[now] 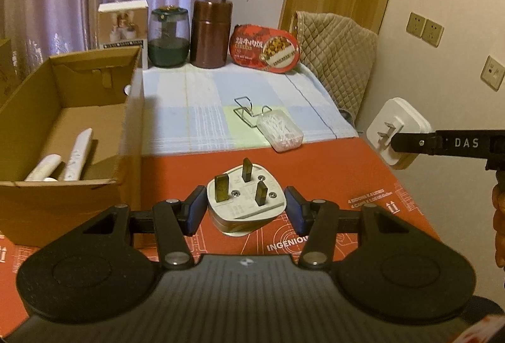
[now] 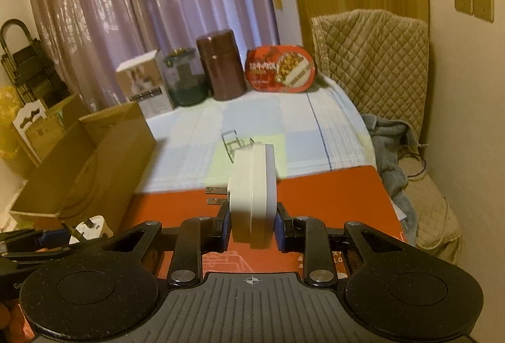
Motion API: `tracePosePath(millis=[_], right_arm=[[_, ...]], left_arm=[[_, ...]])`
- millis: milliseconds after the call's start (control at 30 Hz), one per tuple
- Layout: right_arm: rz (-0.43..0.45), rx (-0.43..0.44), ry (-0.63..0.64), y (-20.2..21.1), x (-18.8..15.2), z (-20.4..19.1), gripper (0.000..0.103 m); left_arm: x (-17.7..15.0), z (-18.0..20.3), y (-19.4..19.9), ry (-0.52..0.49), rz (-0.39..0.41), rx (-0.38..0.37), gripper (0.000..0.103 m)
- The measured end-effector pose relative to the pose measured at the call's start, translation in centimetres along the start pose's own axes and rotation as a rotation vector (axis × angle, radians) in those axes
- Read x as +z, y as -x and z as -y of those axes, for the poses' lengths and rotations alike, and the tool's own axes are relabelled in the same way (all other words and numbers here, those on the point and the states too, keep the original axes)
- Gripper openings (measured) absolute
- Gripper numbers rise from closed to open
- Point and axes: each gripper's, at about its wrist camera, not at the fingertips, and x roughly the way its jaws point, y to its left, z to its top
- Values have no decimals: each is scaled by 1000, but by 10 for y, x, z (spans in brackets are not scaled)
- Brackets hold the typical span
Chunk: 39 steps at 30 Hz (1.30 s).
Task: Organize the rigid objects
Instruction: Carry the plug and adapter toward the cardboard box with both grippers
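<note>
My left gripper [image 1: 245,206] is shut on a white three-pin plug [image 1: 246,201], pins up, held just above the red mat [image 1: 341,172]. My right gripper [image 2: 251,224] is shut on a white square two-pin adapter [image 2: 253,191], held on edge with its pins pointing left; it also shows at the right of the left wrist view [image 1: 398,132]. An open cardboard box [image 1: 68,119] stands to the left with two white tubes [image 1: 74,158] lying inside. A clear box of cotton swabs [image 1: 281,130] and a wire holder [image 1: 247,109] lie on the checked cloth.
At the back of the table stand a white carton [image 1: 123,27], a green glass jar [image 1: 169,37], a brown canister [image 1: 210,33] and a red food tray [image 1: 266,48]. A quilted chair [image 2: 372,65] with grey cloth [image 2: 389,147] is on the right. Wall sockets [image 1: 424,29] are beyond.
</note>
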Motion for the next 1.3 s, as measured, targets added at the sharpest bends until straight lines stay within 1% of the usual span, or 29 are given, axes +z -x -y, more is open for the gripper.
tracePosePath(millis=[233,633,967,1300], right_arm=[[19,5,17,30,3,-23,24],[31,36,36,57,-8,-55,24],[12,76,70,56,-18,-88,24],[-4,131,114,48,-26,-124,24]], left_arm=[[2,-5,33,-1,19,-2,48],[-1,-21,70,6,32,8,48],[-7,-42,94,19,42,34,48],[-10,-69,114,27,48,80,48]])
